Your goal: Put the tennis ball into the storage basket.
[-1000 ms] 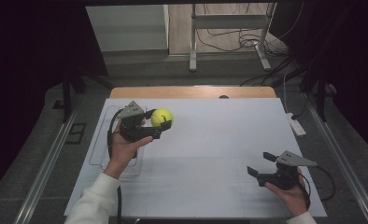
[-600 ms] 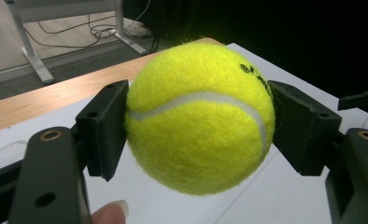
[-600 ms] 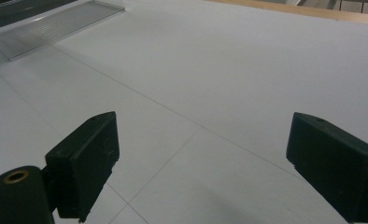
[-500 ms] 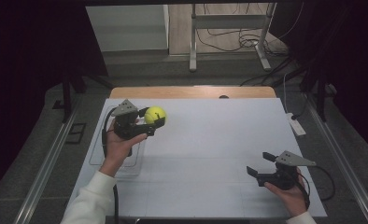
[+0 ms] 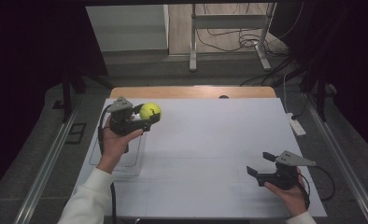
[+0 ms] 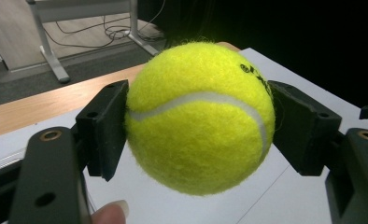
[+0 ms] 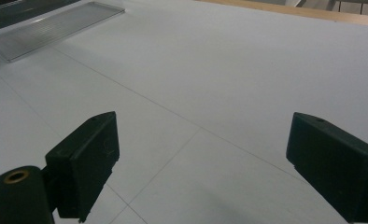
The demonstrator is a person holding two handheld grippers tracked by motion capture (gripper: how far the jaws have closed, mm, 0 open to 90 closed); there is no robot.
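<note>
tennis ball (image 6: pixel 200 116) sits clamped between my left gripper's (image 5: pixel 147 117) two jaws, a pad pressed into the felt on either side, and it is lifted off the white table (image 5: pixel 210 140) near the far left part of the sheet. in the high view the ball (image 5: pixel 150 111) hangs just past the far end of the clear tray (image 5: pixel 126 164) that lies along the table's left edge, and my left hand (image 5: pixel 114 140) reaches over that tray from below.

a ball has no long axis and points nowhere, so the only bearing i can read is its seam: in the left gripper view the white line runs across the ball from one pad toward the other, curving down at the right, with dark printing up near the right pad. the jaws grip it across its widest part, which i judge a secure hold.

what the next move turns on, i think, is that the ball lies ahead of the left jaws and well apart from my right gripper (image 5: pixel 260 164), which rests low at the near right of the table with its jaws spread wide and nothing between them. the left hand is the nearer by far; the right gripper view looks across bare sheet toward the tray (image 7: pixel 56 28).
</note>
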